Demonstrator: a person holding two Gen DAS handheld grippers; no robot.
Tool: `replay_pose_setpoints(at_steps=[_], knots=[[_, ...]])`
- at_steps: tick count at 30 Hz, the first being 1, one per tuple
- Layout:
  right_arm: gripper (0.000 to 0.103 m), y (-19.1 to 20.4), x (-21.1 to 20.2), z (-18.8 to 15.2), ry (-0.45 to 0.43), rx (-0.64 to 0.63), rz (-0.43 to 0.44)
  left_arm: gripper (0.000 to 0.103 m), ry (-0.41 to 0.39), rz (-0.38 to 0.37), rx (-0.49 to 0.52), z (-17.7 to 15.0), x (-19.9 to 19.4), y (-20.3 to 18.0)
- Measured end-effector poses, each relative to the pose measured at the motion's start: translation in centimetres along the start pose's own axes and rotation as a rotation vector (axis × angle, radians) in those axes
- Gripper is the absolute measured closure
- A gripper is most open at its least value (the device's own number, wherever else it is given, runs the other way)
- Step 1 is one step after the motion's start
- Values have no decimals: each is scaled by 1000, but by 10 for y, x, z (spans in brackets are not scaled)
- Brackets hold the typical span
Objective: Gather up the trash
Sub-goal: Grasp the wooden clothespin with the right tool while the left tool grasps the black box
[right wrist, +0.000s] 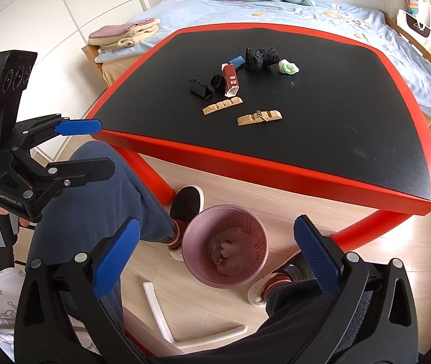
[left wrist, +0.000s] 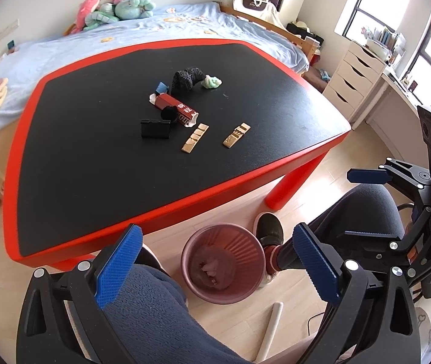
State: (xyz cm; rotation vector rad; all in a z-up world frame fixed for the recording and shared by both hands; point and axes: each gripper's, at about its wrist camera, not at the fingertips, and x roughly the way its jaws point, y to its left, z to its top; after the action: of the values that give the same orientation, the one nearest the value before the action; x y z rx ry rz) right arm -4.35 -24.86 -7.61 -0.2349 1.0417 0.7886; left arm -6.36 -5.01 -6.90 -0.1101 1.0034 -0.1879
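Both grippers hung over the person's lap, short of the table, their jaws spread wide and holding nothing: the left gripper [left wrist: 218, 265] showed ribbed blue pads [left wrist: 118, 270] on black arms, and the right gripper [right wrist: 215, 261] looked the same, each also visible from the side in the other's view. On the pale wood floor between the person's slippered feet stood a round pink plastic wastebasket [left wrist: 247, 291] with slotted walls, crumpled pinkish paper lying at its bottom. The table [left wrist: 94, 163] had a matte black, finely grained top framed by a smooth red rim and round red legs. Near its middle lay the trash in a loose cluster: a dark red carton [left wrist: 174, 109] on its side with white flaps and printed characters, a small black fuzzy ball [left wrist: 169, 112] touching it, a black folded binder clip [left wrist: 155, 129] just beside, a small blue piece [left wrist: 161, 86], a crumpled black patterned wrapper [left wrist: 186, 79] and a soft green-and-white wad [left wrist: 212, 81]. Nearer the edge lay two flat slotted wooden strips [left wrist: 195, 138] [left wrist: 236, 135], apart from each other. Behind stood a bed [left wrist: 48, 54] with a light blue sheet and plush toys [left wrist: 115, 6]
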Motion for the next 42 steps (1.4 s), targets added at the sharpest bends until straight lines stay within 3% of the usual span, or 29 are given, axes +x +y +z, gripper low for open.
replay_pose_setpoints(at_steps=[12,28,42], knots=[[3,-11,1,35,-20,-4,-34,8,-37,23,-11,31,0,21],[3,-38,50,97,35,-30,-44,8,16,49,-36,82,52,57],[3,-59,104,116,121,-243,-46,8,97,77,-44,93,104,79]])
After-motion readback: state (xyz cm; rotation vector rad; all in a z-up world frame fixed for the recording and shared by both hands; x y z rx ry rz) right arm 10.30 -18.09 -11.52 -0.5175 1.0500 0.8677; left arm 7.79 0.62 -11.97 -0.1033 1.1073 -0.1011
